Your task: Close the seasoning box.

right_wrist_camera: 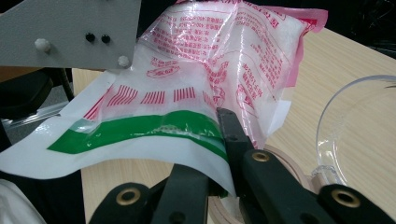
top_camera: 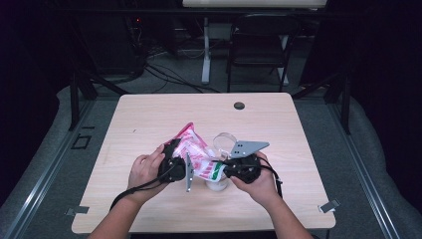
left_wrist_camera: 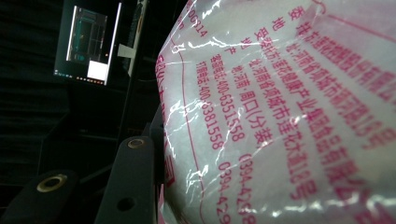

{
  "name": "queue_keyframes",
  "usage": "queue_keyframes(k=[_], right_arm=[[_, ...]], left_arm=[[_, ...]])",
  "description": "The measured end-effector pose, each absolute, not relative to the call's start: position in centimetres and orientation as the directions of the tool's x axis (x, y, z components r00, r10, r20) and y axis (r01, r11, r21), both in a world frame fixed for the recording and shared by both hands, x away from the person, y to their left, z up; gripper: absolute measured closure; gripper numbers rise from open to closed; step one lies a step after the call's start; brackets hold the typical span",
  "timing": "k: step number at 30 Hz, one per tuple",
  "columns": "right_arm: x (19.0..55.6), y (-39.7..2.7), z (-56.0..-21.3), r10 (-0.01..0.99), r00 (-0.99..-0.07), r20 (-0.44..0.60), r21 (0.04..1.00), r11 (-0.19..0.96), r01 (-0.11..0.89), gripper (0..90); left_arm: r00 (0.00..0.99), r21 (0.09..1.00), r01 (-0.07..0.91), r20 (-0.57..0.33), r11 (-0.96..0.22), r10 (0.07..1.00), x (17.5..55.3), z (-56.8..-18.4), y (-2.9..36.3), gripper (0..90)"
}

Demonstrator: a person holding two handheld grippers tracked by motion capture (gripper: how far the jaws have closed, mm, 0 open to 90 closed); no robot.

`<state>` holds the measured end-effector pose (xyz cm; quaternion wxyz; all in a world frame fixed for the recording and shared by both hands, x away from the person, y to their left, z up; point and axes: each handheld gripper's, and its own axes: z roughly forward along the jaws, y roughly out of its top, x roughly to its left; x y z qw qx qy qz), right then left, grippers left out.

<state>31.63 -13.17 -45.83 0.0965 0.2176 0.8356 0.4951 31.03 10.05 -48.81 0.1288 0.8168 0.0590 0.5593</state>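
Both grippers had the pink-printed plastic bag (top_camera: 195,149) lifted just above the desk (top_camera: 149,124), near the middle and toward the front edge. Left gripper (top_camera: 173,158) clamped its bulging body, right gripper (top_camera: 230,168) pinched the green-striped end. Clear glass (top_camera: 224,142) stood just behind the right gripper

Black two-jaw left tool (top_camera: 175,160), brass-ringed screws, grey three-cornered plates, trailing black cables, right tool (top_camera: 234,169)
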Motion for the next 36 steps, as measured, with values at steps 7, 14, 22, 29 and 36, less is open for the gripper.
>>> queue_keyframes(k=[7,14,22,29,36], right_arm=[[31.64,-13.19,-45.83,0.466,-0.883,0.053,0.869,0.414,0.271,90.0],[31.68,-13.25,-45.85,0.466,-0.884,0.045,0.866,0.423,0.267,90.0],[31.69,-13.25,-45.88,0.464,-0.885,0.045,0.864,0.426,0.267,90.0],[31.66,-13.22,-45.88,0.461,-0.886,0.044,0.865,0.427,0.265,90.0],[31.64,-13.24,-45.87,0.461,-0.886,0.044,0.867,0.423,0.264,90.0]], left_arm=[[0.362,0.255,-0.059,0.906,-0.965,0.217,31.01,-48.80,9.93,60.1],[0.352,0.222,-0.066,0.917,-0.973,0.186,31.01,-48.59,9.77,60.1],[0.351,0.189,-0.074,0.924,-0.979,0.152,31.00,-48.29,9.74,60.2],[0.351,0.169,-0.085,0.928,-0.982,0.129,30.96,-48.10,9.77,60.2],[0.333,0.150,-0.093,0.936,-0.984,0.111,30.91,-47.86,9.72,60.2]])
